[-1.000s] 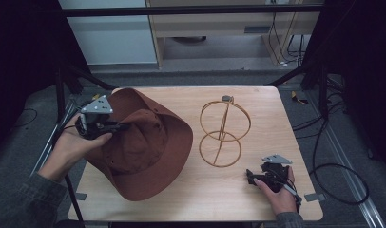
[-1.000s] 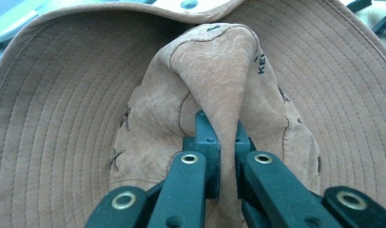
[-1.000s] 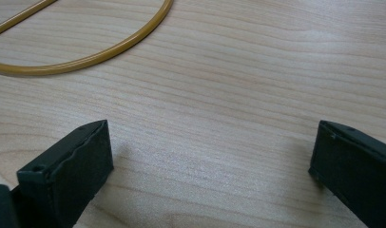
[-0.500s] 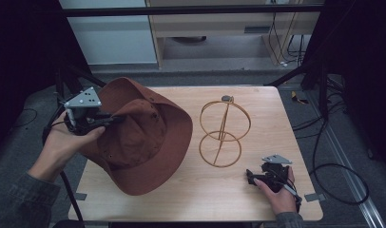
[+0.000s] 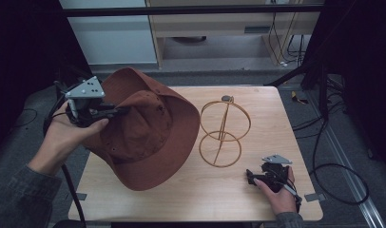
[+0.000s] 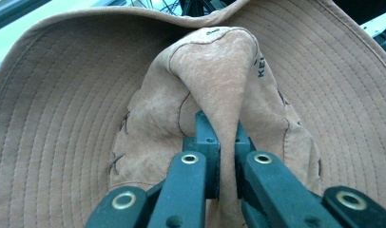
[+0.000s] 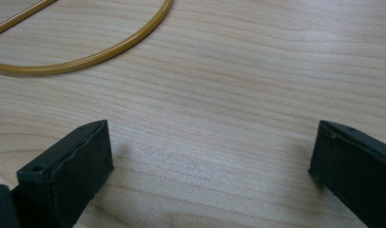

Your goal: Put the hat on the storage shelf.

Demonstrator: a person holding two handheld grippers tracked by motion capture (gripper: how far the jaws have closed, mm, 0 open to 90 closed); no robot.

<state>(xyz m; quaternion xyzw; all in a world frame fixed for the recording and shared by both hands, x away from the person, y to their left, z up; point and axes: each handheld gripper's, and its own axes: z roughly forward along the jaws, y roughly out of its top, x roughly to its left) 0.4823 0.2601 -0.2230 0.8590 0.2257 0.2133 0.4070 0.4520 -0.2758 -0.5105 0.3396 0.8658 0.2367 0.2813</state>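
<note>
Left of the gold wire hat stand (image 5: 223, 133), the left gripper (image 5: 116, 110) is pinching a fold of the brown wide-brimmed hat's (image 5: 148, 137) crown, and the hat is hanging tilted from that pinch, its upper brim raised off the worktop (image 5: 191, 199) while its lower brim is resting on or just over the wood beside the stand's base ring. Seen in the left gripper view, the jaws are clenched on a ridge of the soft crown fabric (image 6: 219, 95), with the stitched brim (image 6: 58, 118) spreading out all round it. The step in hand looks like the lift: the hat is being carried up off the worktop, most likely on its way to the stand. The next move is calling for raising the hat higher than the stand's top knob (image 5: 227, 99), bringing it across toward the stand, and levelling it so the crown's opening faces down over the upper ring before lowering; the floppy brim could catch the wire and tip the light stand. The left hand (image 5: 70, 135) is wrapping the gripper from below, forearm coming in low from the hat's near-left side, wrist cocked so the jaws are pointing toward the stand. Near the stand's base on its right, the right gripper (image 5: 252, 176) is lying low on the worktop, its jaws spread wide apart (image 7: 210, 156) over bare wood, holding nothing.
</note>
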